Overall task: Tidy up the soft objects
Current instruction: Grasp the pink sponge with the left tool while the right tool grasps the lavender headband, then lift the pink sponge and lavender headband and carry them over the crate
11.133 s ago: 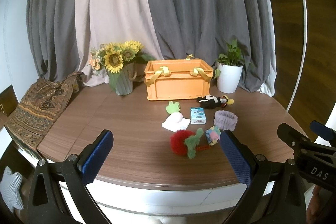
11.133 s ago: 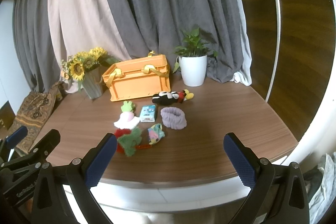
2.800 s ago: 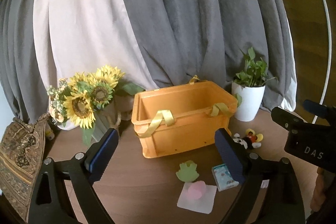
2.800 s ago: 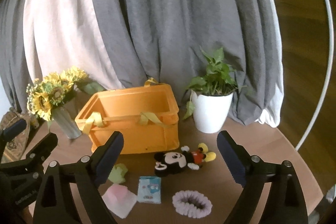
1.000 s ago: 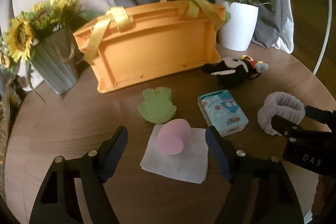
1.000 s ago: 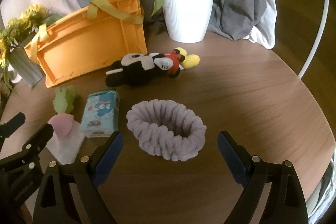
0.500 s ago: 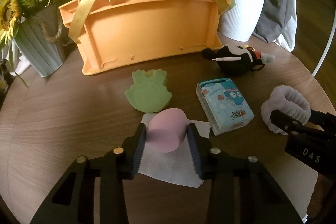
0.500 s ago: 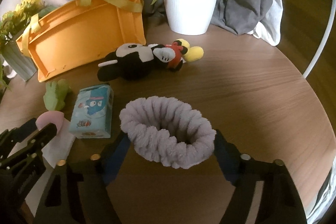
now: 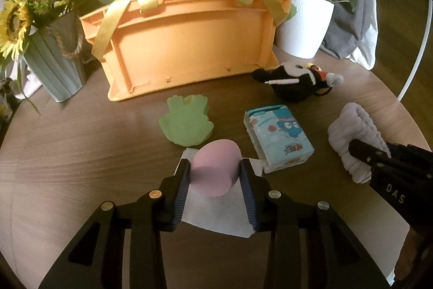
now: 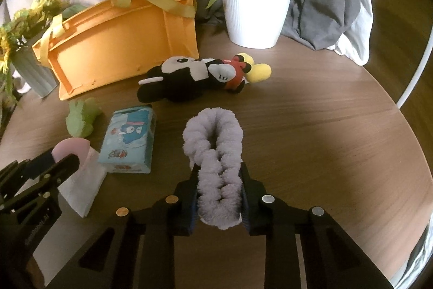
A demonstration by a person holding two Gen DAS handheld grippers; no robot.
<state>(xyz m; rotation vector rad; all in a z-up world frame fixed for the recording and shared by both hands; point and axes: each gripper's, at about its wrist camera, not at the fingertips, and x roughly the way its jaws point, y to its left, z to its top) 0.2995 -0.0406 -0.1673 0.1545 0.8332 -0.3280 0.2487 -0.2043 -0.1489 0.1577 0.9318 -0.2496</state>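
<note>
A pink egg-shaped sponge point(image 9: 215, 172) lies on a white napkin point(image 9: 216, 216). My left gripper point(image 9: 215, 165) has its pads pressed on the sponge's two sides, and its jaws are still closing. In the right wrist view, a fluffy lilac scrunchie point(image 10: 213, 137) is squeezed flat between the pads of my right gripper point(image 10: 219, 167), which is shut on it. The scrunchie point(image 9: 354, 126) also shows at the right of the left wrist view. An orange basket point(image 9: 189, 45) with yellow handles stands behind the objects.
On the round wooden table lie a green frog-shaped sponge point(image 9: 186, 122), a blue tissue pack point(image 9: 278, 137) and a black mouse plush point(image 10: 194, 77). A white plant pot point(image 10: 257, 10) stands right of the basket. A sunflower vase point(image 9: 54, 64) stands to its left, with grey curtains behind.
Both grippers have gone from wide open to closed. The left now clamps the pink sponge. The right has squashed the scrunchie from an open ring into a narrow strip.
</note>
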